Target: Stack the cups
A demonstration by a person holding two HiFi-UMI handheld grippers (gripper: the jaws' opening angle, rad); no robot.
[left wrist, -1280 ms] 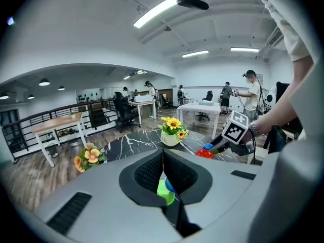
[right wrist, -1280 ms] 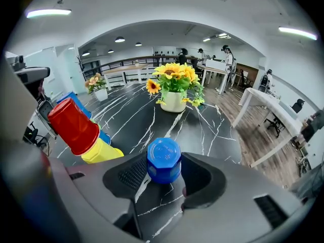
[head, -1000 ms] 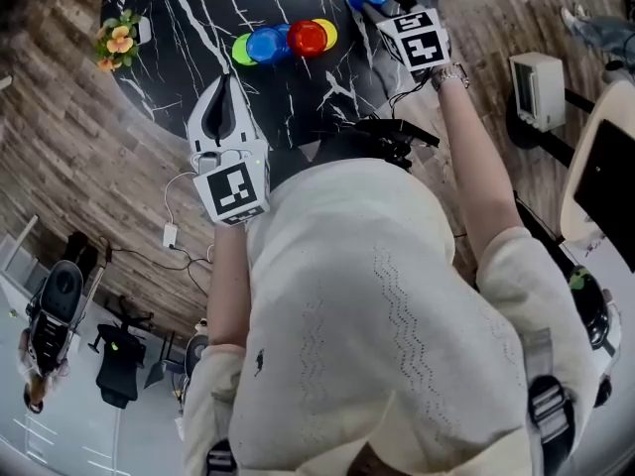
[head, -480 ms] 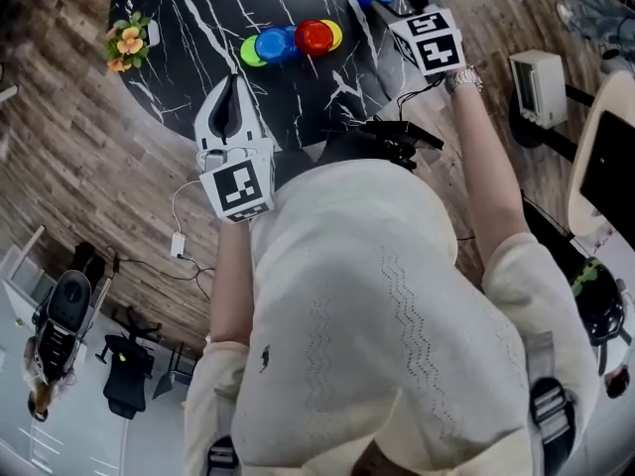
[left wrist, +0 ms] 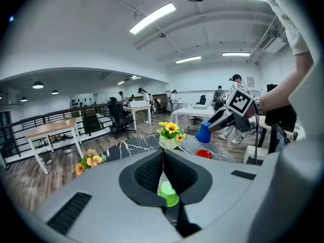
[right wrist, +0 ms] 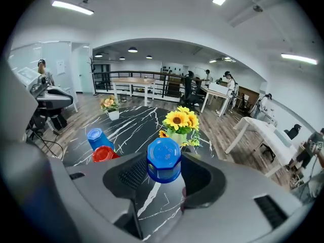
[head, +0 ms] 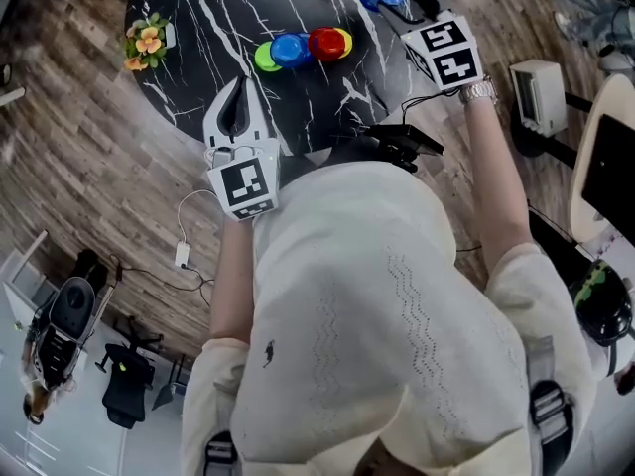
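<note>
A small blue plastic cup with a faceted base [right wrist: 163,159] is clamped across its side wall between the widely parted jaws of the right gripper [right wrist: 164,170]. It is held clear above the round black table with white marble veining [head: 198,28], at about 1 o'clock from the row of cups in the head view. That row is made up of a lime-green plastic cup [head: 265,58], a second blue plastic cup [head: 291,50], a red plastic cup [head: 324,43] and a yellow plastic cup [head: 343,40], set side by side and touching or overlapping; whether any are nested cannot be told. The jaws of the left gripper [left wrist: 163,156] are pressed together on nothing, with the lime-green cup seen just beyond them at roughly 1 o'clock. The cups are judged to be light, stiff and thin-walled, smooth enough to slip along their taper, and unlikely to break, though they could flex under a hard squeeze. A hold across the side wall around mid-height, as is used now, is judged the safest, since the mouth is left free to be lowered over another cup. The tabletop is glossy and hard, so a nudged cup is expected to slide rather than tip. A white pot of sunflowers [right wrist: 179,128] is set near the table's far edge and a small pot of orange flowers [head: 147,41] at its 9 o'clock side. Around the table are seen a wood-plank floor, a white cable [head: 184,254], desks, office chairs, ceiling strip lights and distant people.
</note>
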